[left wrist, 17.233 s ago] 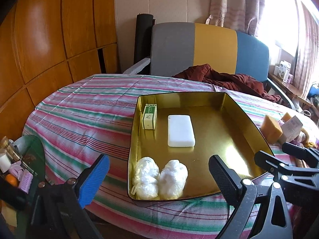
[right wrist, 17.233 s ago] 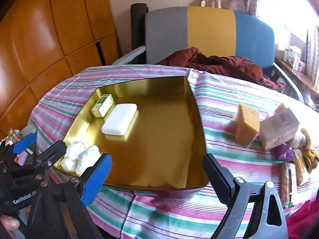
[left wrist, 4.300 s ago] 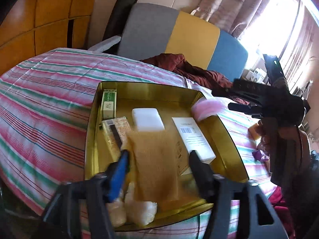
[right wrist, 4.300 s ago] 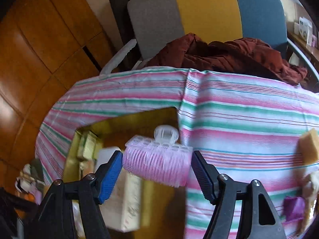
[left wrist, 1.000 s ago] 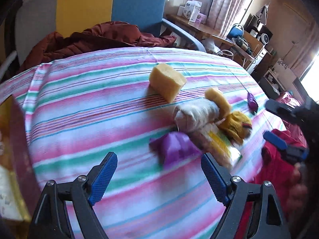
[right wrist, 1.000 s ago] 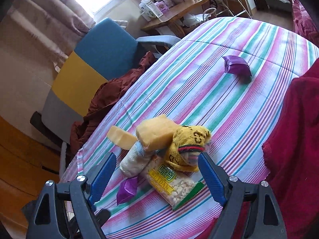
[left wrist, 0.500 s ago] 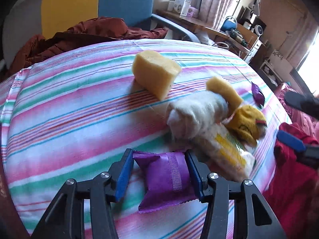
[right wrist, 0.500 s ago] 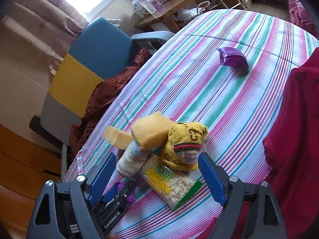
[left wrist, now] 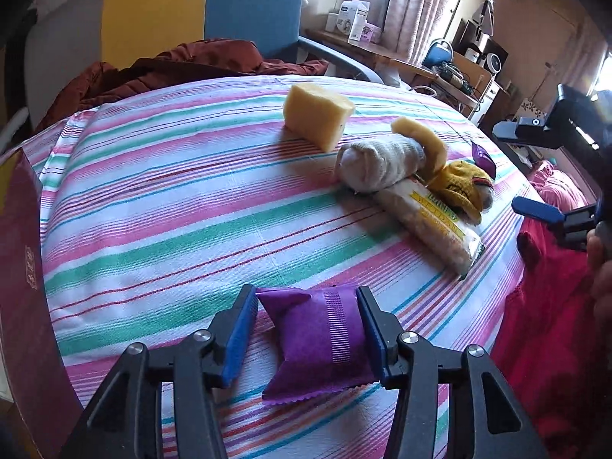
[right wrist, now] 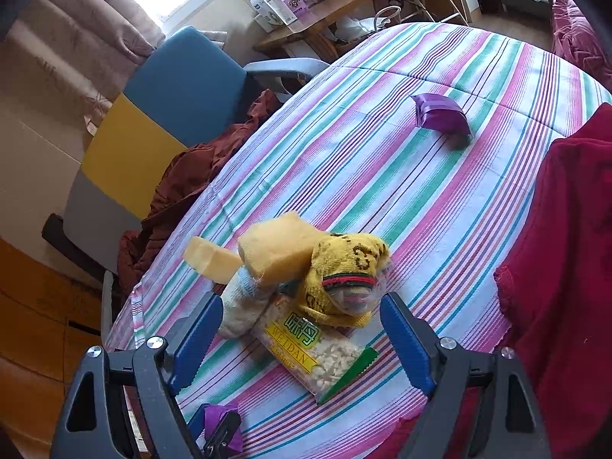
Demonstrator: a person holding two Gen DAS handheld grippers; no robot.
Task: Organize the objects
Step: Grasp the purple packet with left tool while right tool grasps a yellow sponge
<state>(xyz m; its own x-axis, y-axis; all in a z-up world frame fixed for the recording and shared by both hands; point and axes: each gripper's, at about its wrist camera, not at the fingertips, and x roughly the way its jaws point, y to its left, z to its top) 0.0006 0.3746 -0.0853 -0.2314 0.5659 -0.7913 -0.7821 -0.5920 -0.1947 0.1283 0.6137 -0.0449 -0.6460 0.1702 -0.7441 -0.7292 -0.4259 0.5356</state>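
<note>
The left gripper (left wrist: 306, 329) is clamped on the small purple foil pillow packet (left wrist: 319, 340), held across its short width just above the striped tablecloth (left wrist: 172, 206). The dark red tray wall (left wrist: 23, 267) lies to the left of this gripper, so that is probably where the packet goes. The right gripper (right wrist: 302, 325) stands spread and empty, with the pile of yellow knitted sock (right wrist: 344, 271) and clear snack bag (right wrist: 317, 359) directly ahead of its jaws

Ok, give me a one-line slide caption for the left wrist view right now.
Left gripper shut on a purple packet above the striped tablecloth, with sponge block, rolled socks and snack bag beyond.
</note>
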